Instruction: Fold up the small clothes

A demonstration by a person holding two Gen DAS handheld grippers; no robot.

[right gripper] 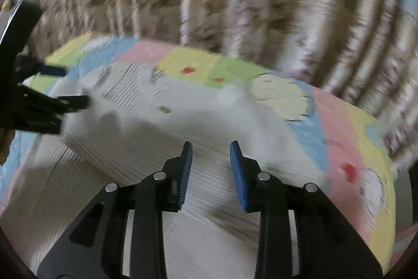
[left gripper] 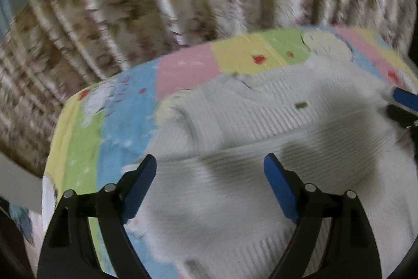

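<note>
Both frames motion-blurred. White ribbed knit sweater point(left gripper: 261, 137) is lying across the pastel-striped sheet point(left gripper: 125, 127), filling most of the surface; a fold edge is running roughly 9-to-3 across its middle.

My left gripper point(left gripper: 210, 166) is hovering over the sweater's near half, jaws spread wide, nothing between the blue pads point(left gripper: 277, 179). My right gripper point(right gripper: 211, 156) is also sitting over the knit with a narrower gap, pads apart, not gripping anything.

From the right wrist view, the left gripper is showing at 9 o'clock, over the sweater's edge; can't tell if it's touching. From the left wrist view, the right one is poking in at 3 o'clock.

Floral curtain point(right gripper: 235, 4) is hanging behind the bed, 12 o'clock.
</note>
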